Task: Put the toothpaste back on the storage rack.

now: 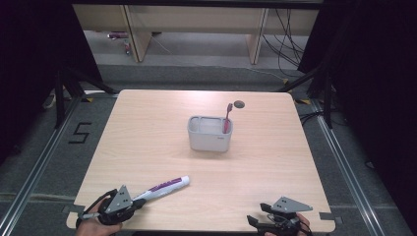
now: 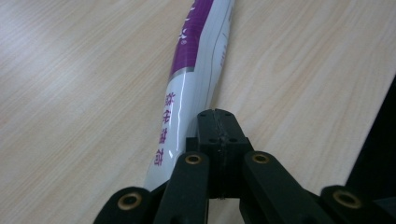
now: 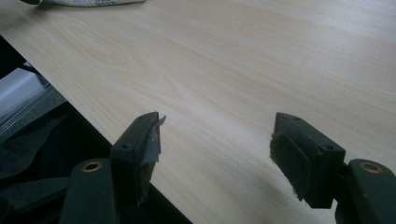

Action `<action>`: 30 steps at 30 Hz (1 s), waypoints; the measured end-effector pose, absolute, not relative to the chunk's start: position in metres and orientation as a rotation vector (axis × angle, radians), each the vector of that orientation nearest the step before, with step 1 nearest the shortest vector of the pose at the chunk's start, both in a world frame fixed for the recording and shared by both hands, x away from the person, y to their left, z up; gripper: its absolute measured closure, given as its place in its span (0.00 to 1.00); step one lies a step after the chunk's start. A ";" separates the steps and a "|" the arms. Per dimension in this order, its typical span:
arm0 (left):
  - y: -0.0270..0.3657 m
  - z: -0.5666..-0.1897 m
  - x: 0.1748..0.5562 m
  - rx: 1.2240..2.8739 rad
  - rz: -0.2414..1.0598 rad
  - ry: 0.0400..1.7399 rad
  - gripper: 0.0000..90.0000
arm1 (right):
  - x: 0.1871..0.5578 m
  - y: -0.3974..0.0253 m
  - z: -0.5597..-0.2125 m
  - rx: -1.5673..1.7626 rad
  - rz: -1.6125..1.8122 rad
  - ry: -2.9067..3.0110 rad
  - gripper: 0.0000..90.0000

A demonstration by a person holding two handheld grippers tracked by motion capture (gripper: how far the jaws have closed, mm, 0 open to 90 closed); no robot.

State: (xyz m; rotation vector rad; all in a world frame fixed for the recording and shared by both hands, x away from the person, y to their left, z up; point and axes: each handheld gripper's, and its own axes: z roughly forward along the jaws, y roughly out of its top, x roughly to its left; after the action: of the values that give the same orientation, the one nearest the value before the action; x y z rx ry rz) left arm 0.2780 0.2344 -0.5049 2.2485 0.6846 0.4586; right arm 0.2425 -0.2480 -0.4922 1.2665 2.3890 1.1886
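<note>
A white and purple toothpaste tube (image 1: 164, 188) is seen lying flat on the light wooden table (image 1: 147, 137) near its front left edge. The left gripper (image 1: 134, 204) is placed at the tube's near end, its jaws pressed together on the flat tail. The right gripper (image 1: 255, 222) is held at the front right edge, jaws spread wide over bare wood. A grey plastic holder (image 1: 209, 138) with a red toothbrush (image 1: 227, 118) is stood mid-table, well apart.

A white toothpaste tube (image 1: 162, 188) with a purple printed band lies flat near the surface's front left corner, cap end angled away to the right.
</note>
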 end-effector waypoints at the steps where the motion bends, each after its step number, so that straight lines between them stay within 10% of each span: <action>1: 0.235 -0.505 0.280 2.250 0.464 0.693 0.99 | 0.242 -0.248 -0.492 1.283 1.193 2.391 0.37; 30: 0.236 -0.509 0.336 2.303 0.540 0.766 0.99 | 0.244 -0.250 -0.492 1.298 1.212 2.373 0.37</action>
State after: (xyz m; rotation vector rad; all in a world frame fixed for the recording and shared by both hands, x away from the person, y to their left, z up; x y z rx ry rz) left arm 0.3365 0.2357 -0.5090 2.3027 0.7659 0.5396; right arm 0.2439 -0.2501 -0.4923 1.2982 2.3728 1.2117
